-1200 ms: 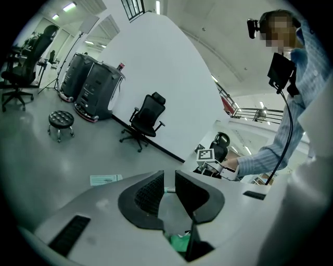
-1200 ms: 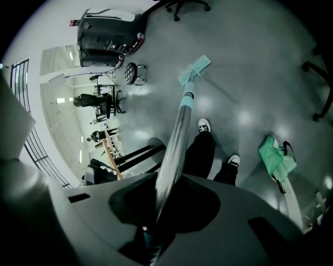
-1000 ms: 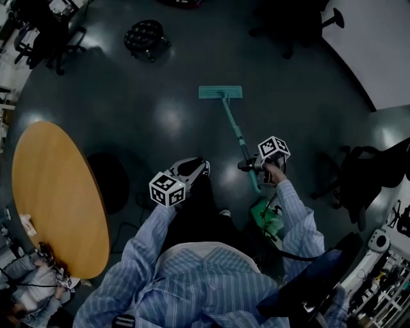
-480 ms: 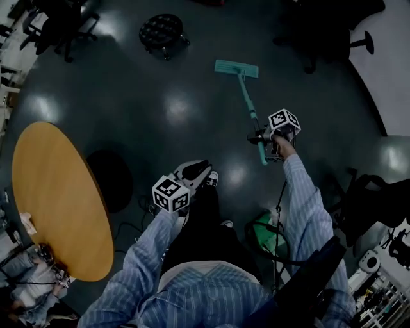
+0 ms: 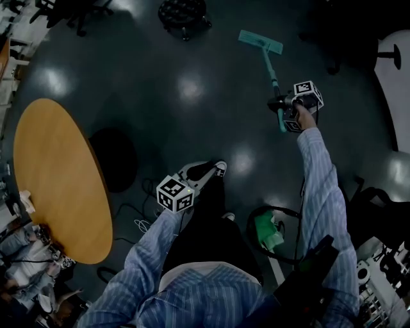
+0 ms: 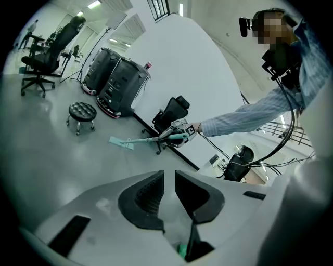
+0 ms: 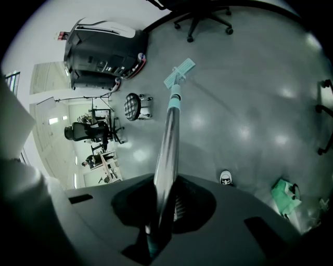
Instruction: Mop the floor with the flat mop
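While the right gripper (image 5: 286,113) is clamped on the flat mop's handle (image 5: 271,72), jaws shut round the shaft near its upper end with the arm stretched forward, the left gripper (image 5: 206,170) hangs low by the person's shoe (image 5: 220,168), jaws a narrow gap apart, nothing between them, touching nothing. Right gripper view: metal shaft (image 7: 169,140) runs straight out from between the jaws. Handle slopes down and away to the mop head (image 5: 261,41), flat on the floor (image 5: 160,115) at its far side, near a round stool (image 5: 182,10) but apart from it. Mop looks light, with a stiff pole and a thin flat head. The shaft is smooth, so it could likely twist or slide in a one-gripper hold. Best grip is probably as now, high on the shaft, with the left gripper added lower down for push and steering. Floor looks glossy, so the head should glide easily. Green cloth (image 5: 268,230) lies by the person's feet, and the oval bench (image 5: 57,186) is well apart at the left
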Demonstrator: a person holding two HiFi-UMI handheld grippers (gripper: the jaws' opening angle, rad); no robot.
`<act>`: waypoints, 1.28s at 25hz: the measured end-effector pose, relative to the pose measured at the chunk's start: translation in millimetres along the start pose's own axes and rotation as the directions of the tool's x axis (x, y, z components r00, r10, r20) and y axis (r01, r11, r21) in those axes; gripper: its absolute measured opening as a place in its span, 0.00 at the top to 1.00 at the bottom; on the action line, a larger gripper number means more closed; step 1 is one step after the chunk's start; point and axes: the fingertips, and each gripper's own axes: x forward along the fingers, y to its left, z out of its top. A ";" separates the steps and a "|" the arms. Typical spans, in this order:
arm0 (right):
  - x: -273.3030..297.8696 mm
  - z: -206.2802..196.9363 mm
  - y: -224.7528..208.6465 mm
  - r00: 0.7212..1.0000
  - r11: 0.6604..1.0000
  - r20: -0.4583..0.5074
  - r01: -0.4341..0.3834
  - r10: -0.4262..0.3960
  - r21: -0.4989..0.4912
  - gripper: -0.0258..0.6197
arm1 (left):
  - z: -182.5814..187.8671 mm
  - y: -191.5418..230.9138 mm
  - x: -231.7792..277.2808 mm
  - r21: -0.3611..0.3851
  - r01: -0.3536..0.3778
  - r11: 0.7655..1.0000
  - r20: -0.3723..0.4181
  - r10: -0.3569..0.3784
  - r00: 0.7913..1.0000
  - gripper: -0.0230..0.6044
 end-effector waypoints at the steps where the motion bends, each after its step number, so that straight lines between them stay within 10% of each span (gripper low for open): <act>1: 0.6 -2.2 -0.6 1.000 1.000 0.002 -0.001 0.001 0.000 0.87 | -1.3 -0.6 -2.0 -0.001 -0.003 1.000 -0.001 0.003 1.000 0.85; 19: -28.9 -235.4 -154.8 0.997 0.998 -0.055 -0.061 0.063 0.035 0.87 | -24.7 -85.7 -32.4 0.090 0.018 0.996 0.055 -0.022 0.998 0.85; 32: -40.4 -480.9 -297.7 0.993 0.994 -0.083 -0.078 0.084 0.072 0.87 | -159.8 -215.4 -95.2 0.131 0.067 0.989 0.056 -0.075 0.996 0.85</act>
